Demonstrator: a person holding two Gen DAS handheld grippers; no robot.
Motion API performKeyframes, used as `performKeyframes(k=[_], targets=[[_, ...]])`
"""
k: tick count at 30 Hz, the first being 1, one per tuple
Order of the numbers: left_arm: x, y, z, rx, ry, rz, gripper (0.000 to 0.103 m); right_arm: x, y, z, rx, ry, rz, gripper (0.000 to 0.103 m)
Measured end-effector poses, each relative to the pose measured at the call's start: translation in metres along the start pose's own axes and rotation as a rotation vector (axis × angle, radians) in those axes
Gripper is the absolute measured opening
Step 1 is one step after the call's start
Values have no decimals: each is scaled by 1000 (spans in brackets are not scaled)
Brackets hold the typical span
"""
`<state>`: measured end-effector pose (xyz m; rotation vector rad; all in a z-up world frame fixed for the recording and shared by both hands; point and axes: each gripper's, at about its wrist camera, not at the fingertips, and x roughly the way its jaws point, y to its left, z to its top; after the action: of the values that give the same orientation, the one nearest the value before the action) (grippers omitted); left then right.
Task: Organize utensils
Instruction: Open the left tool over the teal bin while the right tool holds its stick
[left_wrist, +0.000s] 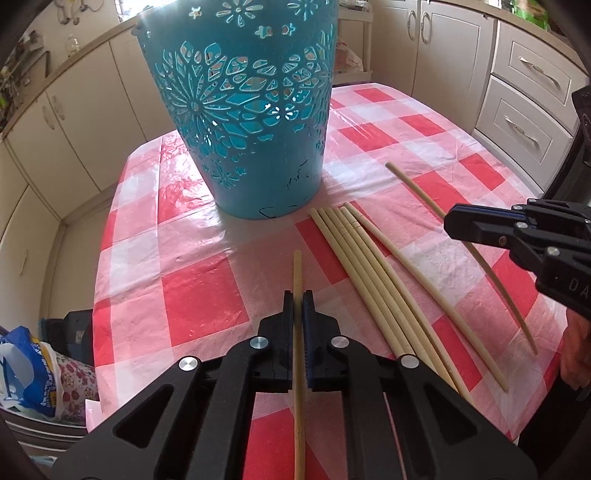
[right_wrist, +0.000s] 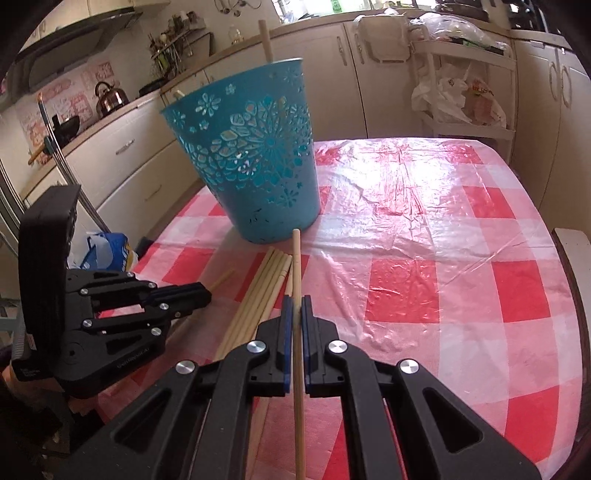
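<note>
Each gripper — left gripper (left_wrist: 298, 295), right gripper (right_wrist: 296, 299) — pinches one chopstick (left_wrist: 297, 273) off the checked tablecloth (left_wrist: 192, 295); advise tilting upright, clearing the rim of the blue perforated bin (right_wrist: 255, 147) before release.

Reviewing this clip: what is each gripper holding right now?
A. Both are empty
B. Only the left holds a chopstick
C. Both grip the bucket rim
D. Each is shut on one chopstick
D: the left gripper clamps one chopstick and the right gripper clamps another chopstick, both short of the blue bucket.
</note>
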<state>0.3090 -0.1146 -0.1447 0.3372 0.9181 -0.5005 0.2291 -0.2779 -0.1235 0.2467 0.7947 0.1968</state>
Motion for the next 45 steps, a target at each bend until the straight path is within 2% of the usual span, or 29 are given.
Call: performKeyframes(k=[8, 13, 15, 21, 26, 31, 38, 45], targets=[[-10, -5, 2, -2, -33, -8, 5, -9, -5, 5, 88, -114, 55, 6], [-31, 10, 7, -80, -110, -52, 5, -6, -23, 2, 167, -135, 80, 6], [-49, 22, 12, -122, -178, -82, 5, -7, -28, 3, 191, -143, 84, 6], [-119, 54, 37, -205, -455, -133, 5, -11, -33, 2, 209, -172, 95, 6], [-148, 70, 72, -269, -616, -128, 5, -12, -37, 0, 220, -183, 106, 6], [-146, 80, 120, -312, -711, -125, 5, -14, -35, -1, 214, -187, 119, 6], [-141, 88, 166, -370, -847, -81, 5, -14, -35, -1, 217, -184, 138, 6], [-102, 87, 183, -392, -819, -18, 5, -15, -37, -1, 222, -191, 151, 6]])
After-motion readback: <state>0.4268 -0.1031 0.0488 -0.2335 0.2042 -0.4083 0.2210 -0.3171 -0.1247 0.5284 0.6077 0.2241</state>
